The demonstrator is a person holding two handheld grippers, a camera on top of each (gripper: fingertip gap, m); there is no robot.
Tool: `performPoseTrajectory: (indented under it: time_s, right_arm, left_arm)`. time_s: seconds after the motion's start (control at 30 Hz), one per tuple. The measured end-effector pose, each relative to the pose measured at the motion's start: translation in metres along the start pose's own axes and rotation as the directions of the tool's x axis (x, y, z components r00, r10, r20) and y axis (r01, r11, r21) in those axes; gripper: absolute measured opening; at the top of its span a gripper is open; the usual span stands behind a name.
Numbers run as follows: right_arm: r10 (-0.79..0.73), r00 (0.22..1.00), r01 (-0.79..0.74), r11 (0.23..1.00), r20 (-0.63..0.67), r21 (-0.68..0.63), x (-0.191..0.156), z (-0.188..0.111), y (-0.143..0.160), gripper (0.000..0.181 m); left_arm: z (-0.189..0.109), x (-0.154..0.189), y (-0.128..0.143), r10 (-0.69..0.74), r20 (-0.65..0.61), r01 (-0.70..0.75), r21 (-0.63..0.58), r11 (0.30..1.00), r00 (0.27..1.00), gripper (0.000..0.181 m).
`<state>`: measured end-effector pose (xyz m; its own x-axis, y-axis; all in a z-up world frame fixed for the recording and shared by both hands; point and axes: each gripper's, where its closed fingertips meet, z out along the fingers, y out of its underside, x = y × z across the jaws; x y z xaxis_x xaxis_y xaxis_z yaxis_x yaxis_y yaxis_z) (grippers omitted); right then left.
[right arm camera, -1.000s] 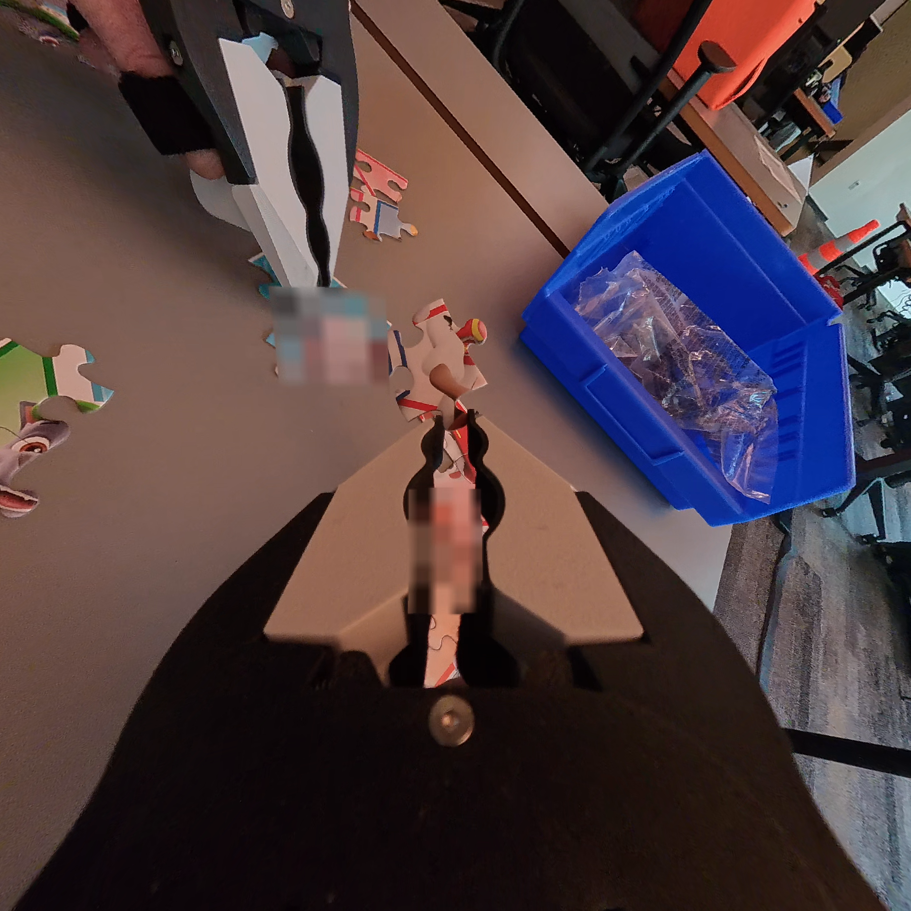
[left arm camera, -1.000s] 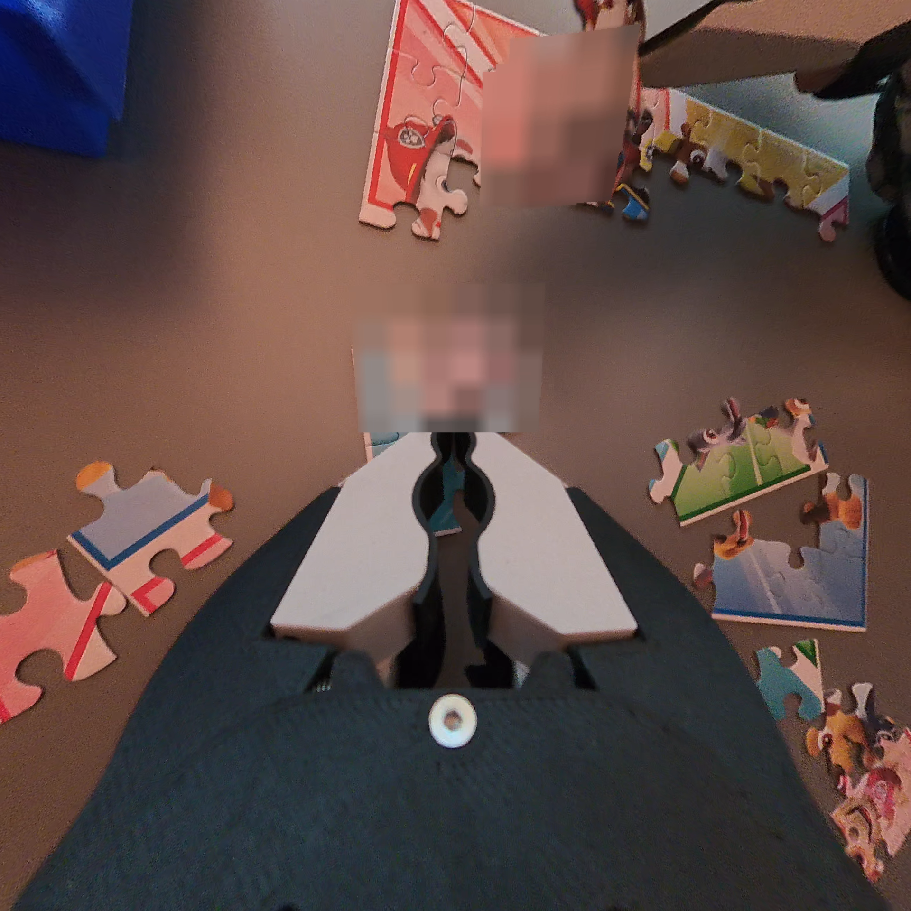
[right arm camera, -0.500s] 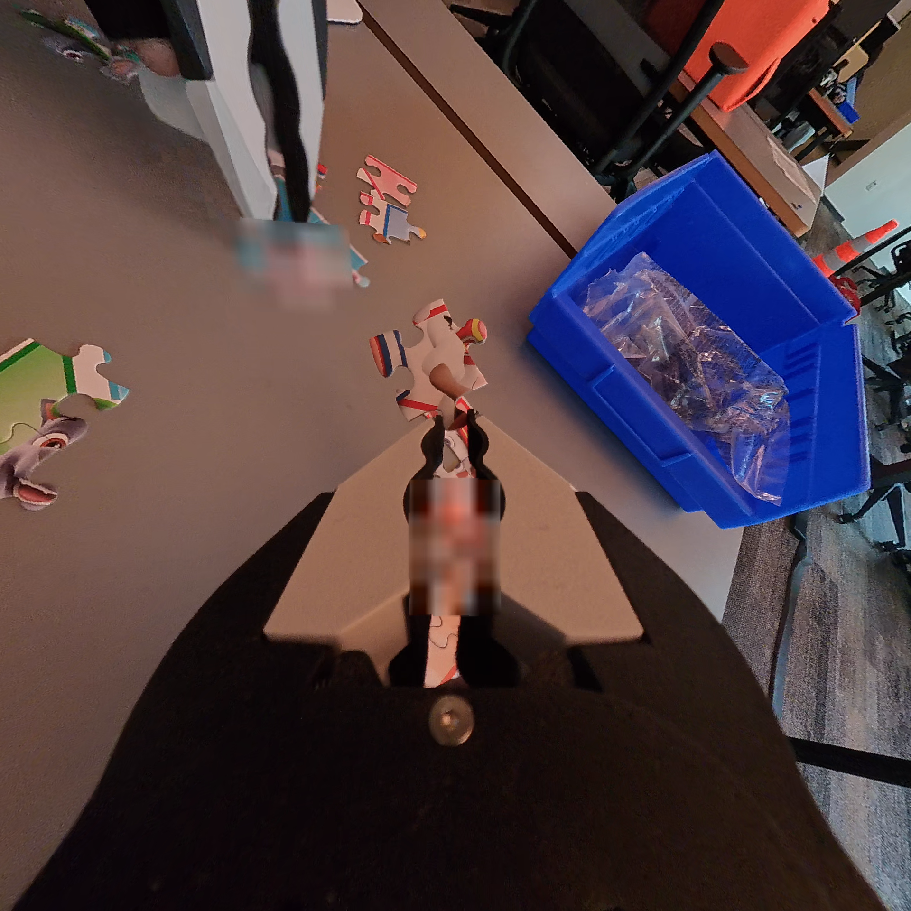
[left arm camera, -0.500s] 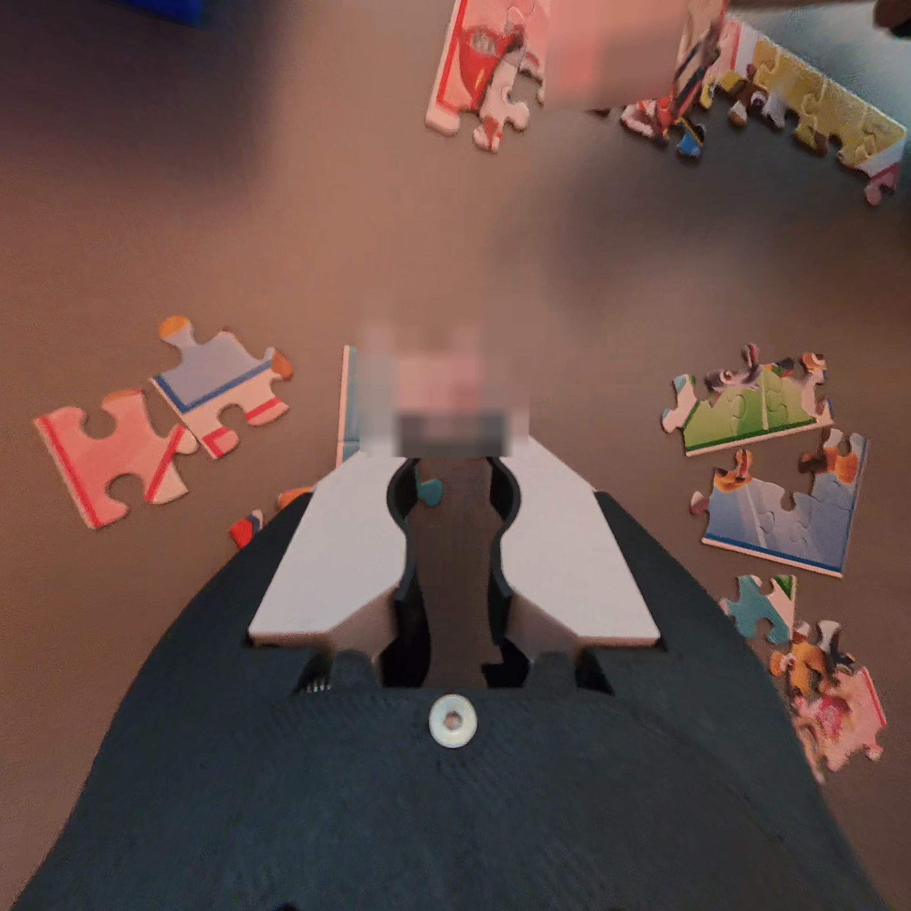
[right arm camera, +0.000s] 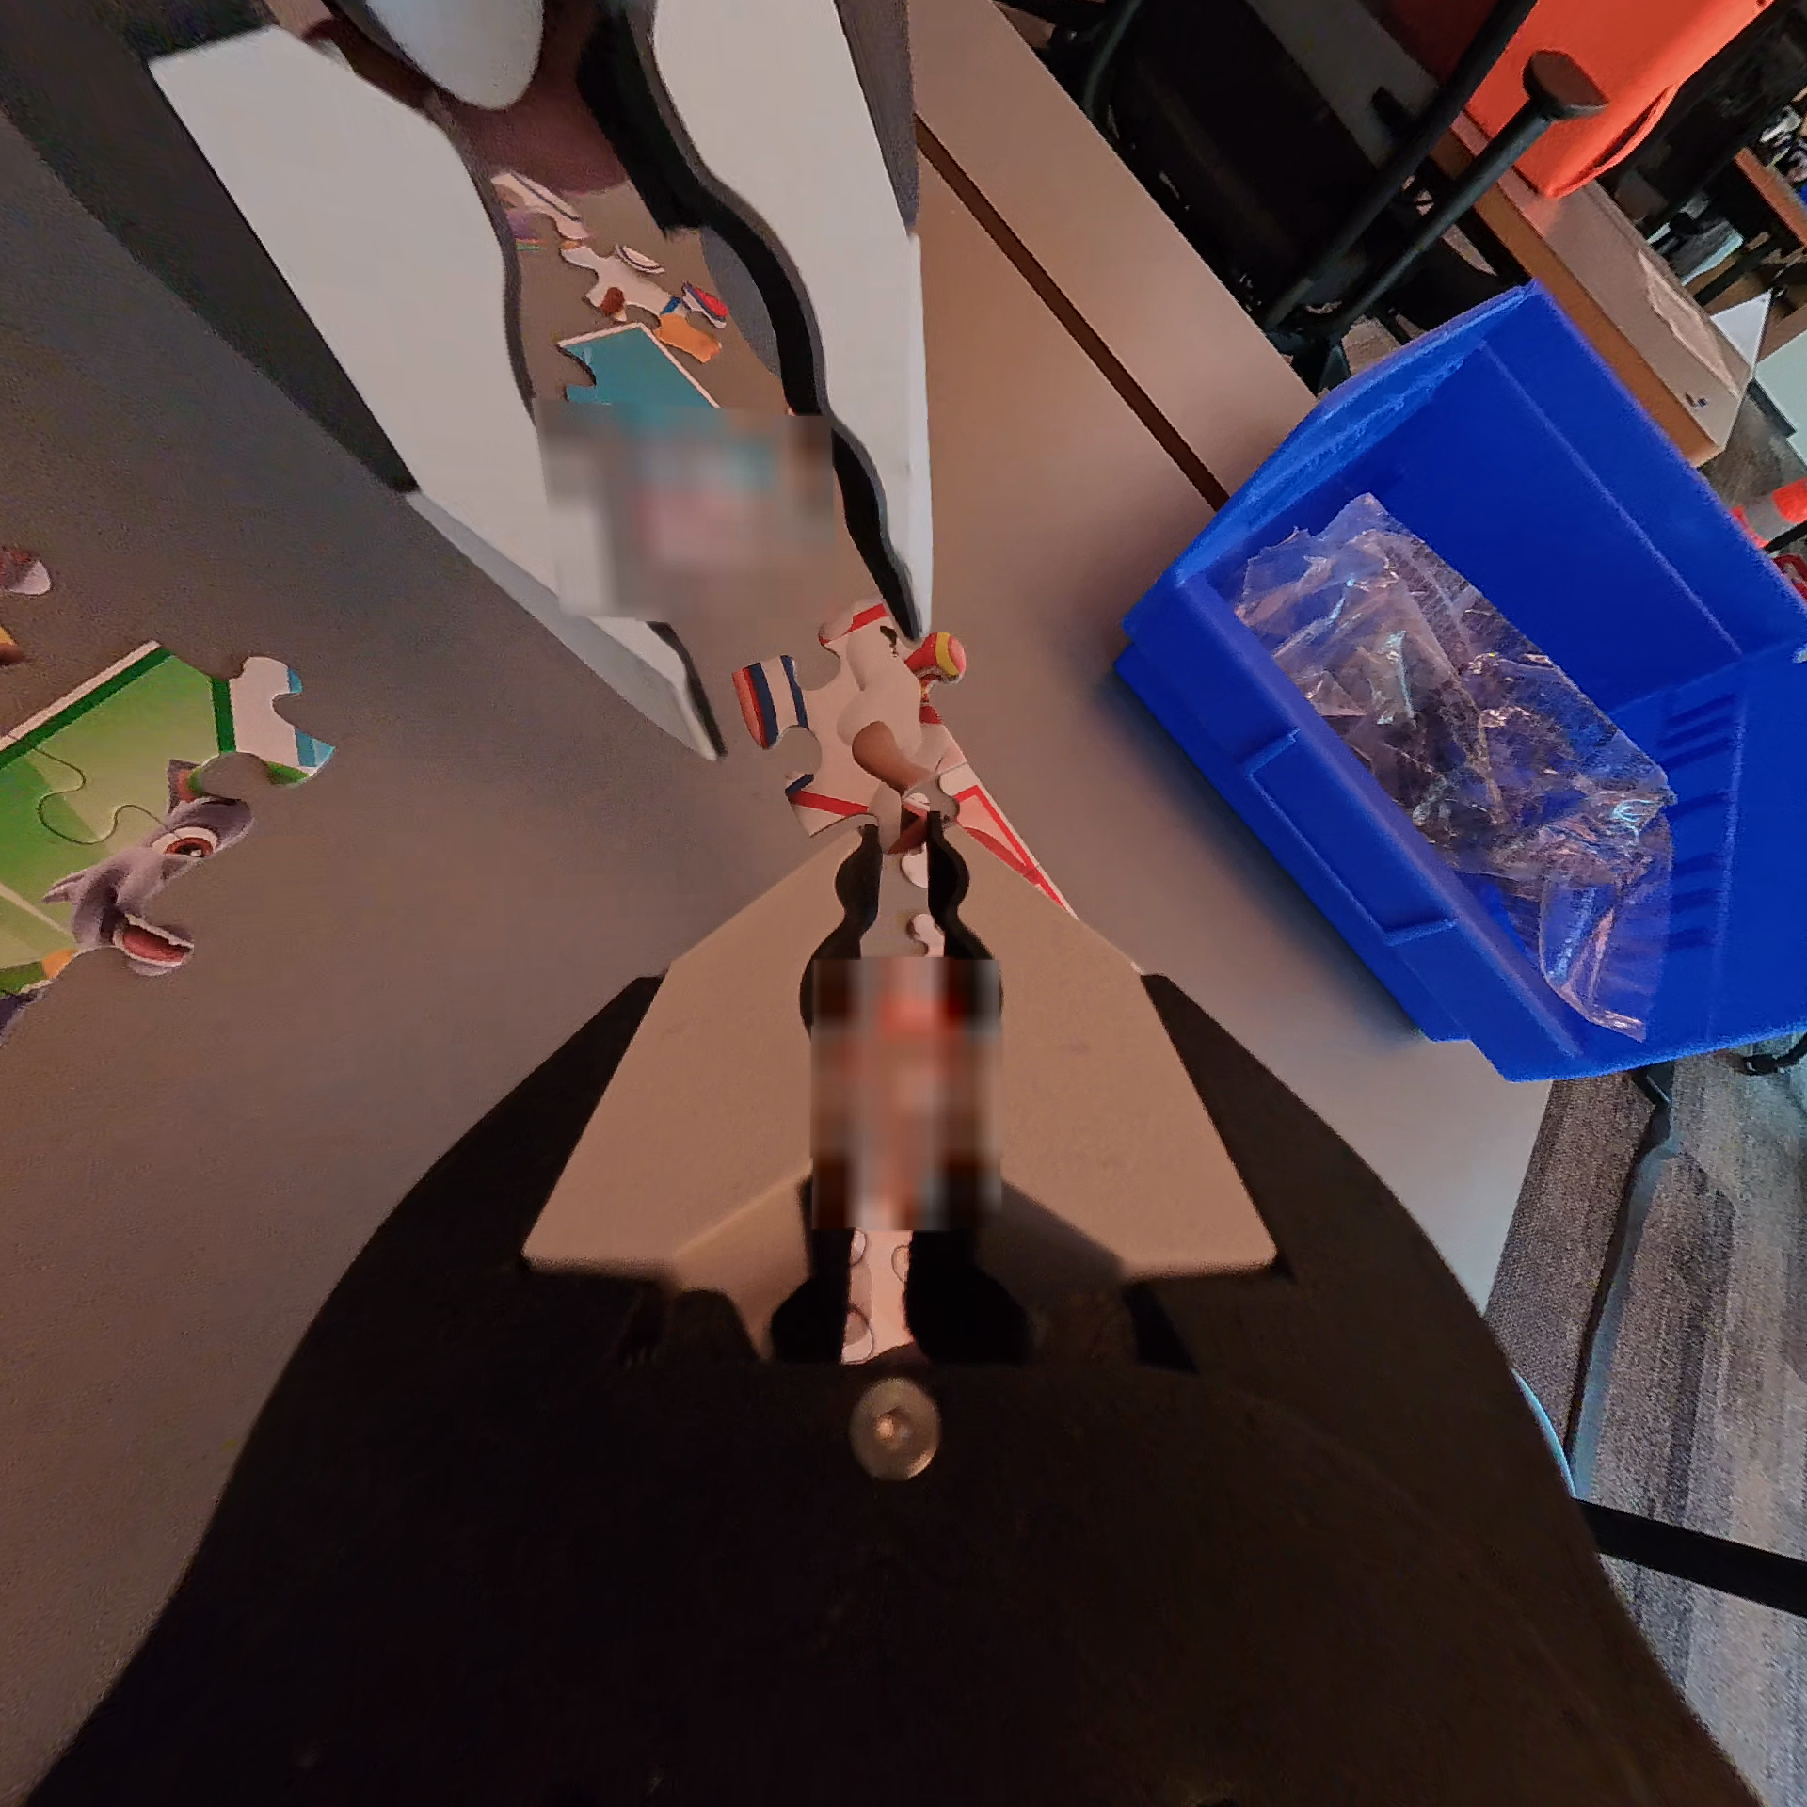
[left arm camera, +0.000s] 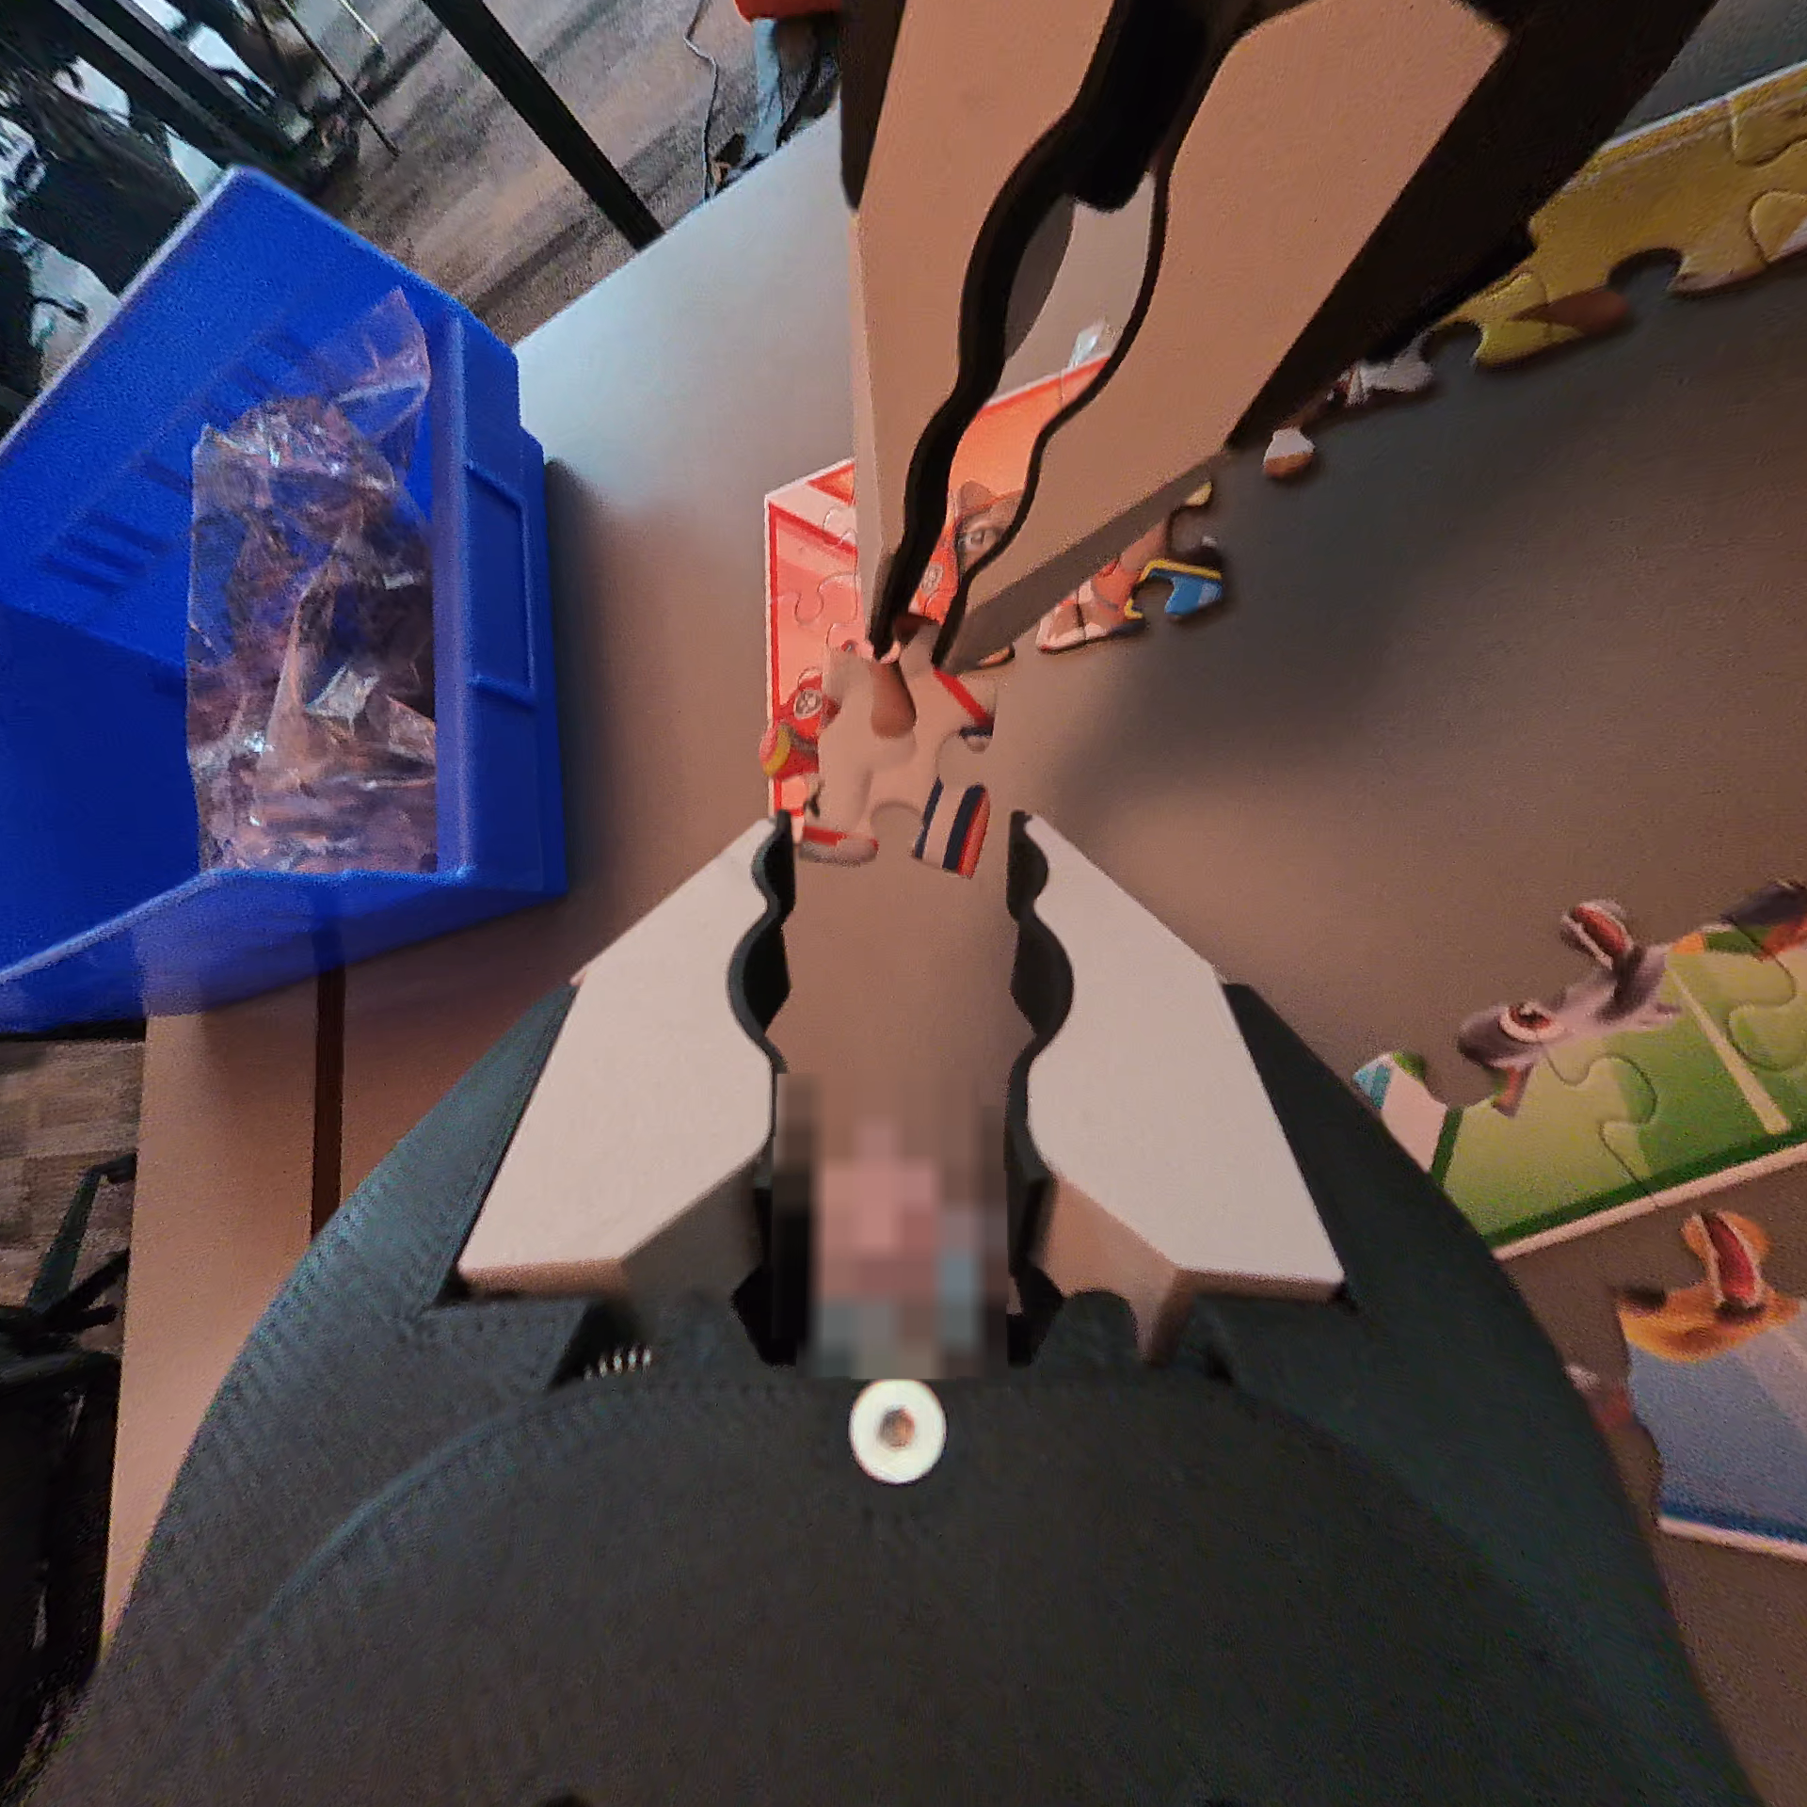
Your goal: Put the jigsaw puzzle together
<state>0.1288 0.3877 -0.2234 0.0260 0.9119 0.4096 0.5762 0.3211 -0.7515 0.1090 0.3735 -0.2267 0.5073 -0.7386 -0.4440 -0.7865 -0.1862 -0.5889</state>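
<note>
My right gripper [right arm camera: 898, 829] is shut on the near edge of a white puzzle piece [right arm camera: 860, 724] with red lines and a blue-striped tab. It holds the piece over a red-bordered joined section [left arm camera: 812, 548] on the grey table [left arm camera: 1418, 704]. My left gripper [left arm camera: 895, 839] is open and faces the same piece [left arm camera: 890, 758] from the other side. In the right wrist view the left gripper [right arm camera: 810, 684] has one finger on each side of the piece's far end. The right gripper [left arm camera: 911, 653] reaches in from the top of the left wrist view.
A blue bin [right arm camera: 1467, 704] holding clear plastic stands at the table's edge; it also shows in the left wrist view [left arm camera: 264, 606]. Joined sections lie around: green [left arm camera: 1613, 1105], yellow [left arm camera: 1662, 196], pale blue [left arm camera: 1721, 1418]. Loose pieces [right arm camera: 636, 323] lie behind the left gripper. Both grippers' tips are close together, under 4 cm apart.
My left gripper opened, left the piece it was pinching on the table, and swung round to face the piece in my right gripper. The right gripper has stayed shut on that piece.
</note>
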Motion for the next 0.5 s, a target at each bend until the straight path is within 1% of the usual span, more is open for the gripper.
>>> performPoseTrajectory:
  time_s: [0.07, 0.17, 0.27, 0.33, 0.4, 0.47, 0.5]
  right_arm:
    - [0.0, 1.0, 0.0, 1.0, 0.007, -0.005, -0.001, 0.0, 0.001, 0.007]
    - [0.013, 1.0, -0.013, 1.0, 0.011, 0.001, -0.001, -0.001, 0.001, 0.007]
    - [0.055, 0.998, -0.055, 0.998, 0.012, 0.005, 0.003, -0.002, 0.003, 0.008]
    - [0.096, 0.995, -0.096, 0.995, -0.028, -0.014, 0.014, -0.005, 0.011, 0.015]
    - [0.167, 0.983, -0.17, 0.985, -0.079, -0.03, 0.029, -0.011, 0.022, 0.022]
    - [0.231, 0.96, -0.242, 0.969, -0.157, -0.056, 0.046, -0.017, 0.037, 0.019]
    - [0.261, 0.95, -0.275, 0.96, -0.173, -0.058, 0.051, -0.019, 0.041, 0.017]
  left_arm:
    - [0.003, 0.0, -0.002, 0.01, 0.014, -0.01, -0.004, 1.0, 1.0, 0.037]
    - [0.005, -0.001, -0.003, 0.028, 0.026, -0.028, -0.007, 1.0, 0.999, 0.037]
    - [0.001, -0.004, -0.004, 0.005, 0.028, -0.006, 0.009, 1.0, 1.0, 0.037]
    - [-0.001, -0.006, -0.001, -0.022, 0.02, 0.021, 0.006, 1.0, 1.0, 0.037]
    - [-0.001, -0.005, 0.004, -0.059, -0.006, 0.059, -0.004, 0.998, 0.998, 0.037]
    - [0.003, 0.0, 0.009, -0.089, -0.041, 0.088, -0.025, 0.996, 0.995, 0.037]
    - [0.005, 0.002, 0.01, -0.096, -0.048, 0.095, -0.032, 0.995, 0.994, 0.037]
